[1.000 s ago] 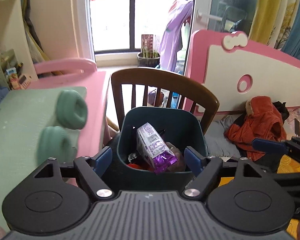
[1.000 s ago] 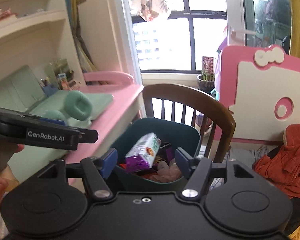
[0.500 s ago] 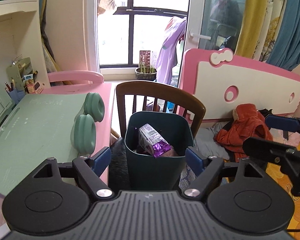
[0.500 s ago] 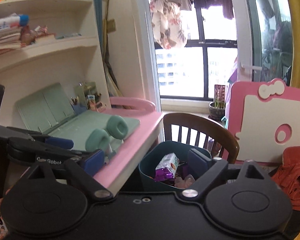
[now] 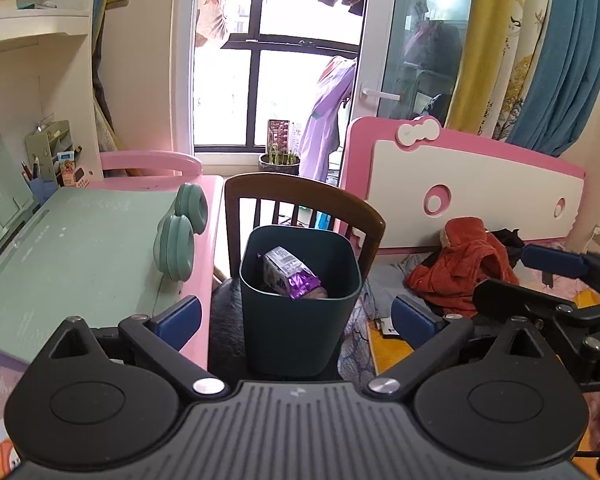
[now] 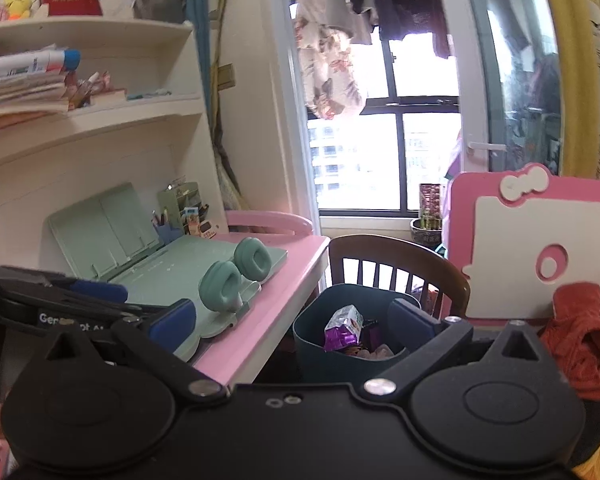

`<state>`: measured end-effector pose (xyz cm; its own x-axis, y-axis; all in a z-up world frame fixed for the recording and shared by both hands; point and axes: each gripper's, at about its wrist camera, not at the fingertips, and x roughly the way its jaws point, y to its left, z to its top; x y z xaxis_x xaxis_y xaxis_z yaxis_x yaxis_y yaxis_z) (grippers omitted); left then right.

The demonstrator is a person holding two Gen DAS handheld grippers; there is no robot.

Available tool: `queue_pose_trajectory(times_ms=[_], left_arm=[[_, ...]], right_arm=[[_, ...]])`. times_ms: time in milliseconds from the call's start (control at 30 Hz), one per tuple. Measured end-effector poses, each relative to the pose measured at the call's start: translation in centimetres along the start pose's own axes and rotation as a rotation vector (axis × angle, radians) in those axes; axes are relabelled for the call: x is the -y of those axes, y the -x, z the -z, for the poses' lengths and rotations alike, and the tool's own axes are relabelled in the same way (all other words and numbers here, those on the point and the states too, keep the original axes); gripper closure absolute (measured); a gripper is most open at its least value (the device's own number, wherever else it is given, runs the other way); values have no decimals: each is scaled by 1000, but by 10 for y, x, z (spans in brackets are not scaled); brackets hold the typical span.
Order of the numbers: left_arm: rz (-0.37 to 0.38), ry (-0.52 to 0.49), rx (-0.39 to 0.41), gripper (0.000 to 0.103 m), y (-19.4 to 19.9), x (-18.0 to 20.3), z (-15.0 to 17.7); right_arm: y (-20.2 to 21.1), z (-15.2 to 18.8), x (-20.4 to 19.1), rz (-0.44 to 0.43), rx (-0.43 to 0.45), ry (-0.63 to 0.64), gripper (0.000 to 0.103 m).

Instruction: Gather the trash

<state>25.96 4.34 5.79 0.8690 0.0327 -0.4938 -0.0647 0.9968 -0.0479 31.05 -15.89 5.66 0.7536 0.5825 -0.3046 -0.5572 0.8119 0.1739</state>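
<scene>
My left gripper (image 5: 296, 318) and right gripper (image 6: 292, 318) both have jaws opening, already spread wide, with nothing between the pads. The dark teal bin (image 5: 300, 300) stands on the floor just off the pink desk's (image 5: 208, 240) right edge, against the wooden chair (image 5: 304, 204). A purple-and-white snack wrapper (image 5: 290, 274) lies tilted on top of the bin's contents; below it I make out pinkish scraps, though the blurred right wrist view leaves me unsure what they are.
</scene>
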Motion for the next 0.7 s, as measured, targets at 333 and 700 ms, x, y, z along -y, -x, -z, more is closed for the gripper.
queue_pose_trajectory(times_ms=[333, 700], left_arm=[[-14, -4, 34, 1, 30, 9, 8], [-9, 0, 64, 1, 45, 15, 8]], right_arm=[[23, 2, -6, 26, 42, -16, 0], [28, 2, 0, 41, 40, -16, 0]])
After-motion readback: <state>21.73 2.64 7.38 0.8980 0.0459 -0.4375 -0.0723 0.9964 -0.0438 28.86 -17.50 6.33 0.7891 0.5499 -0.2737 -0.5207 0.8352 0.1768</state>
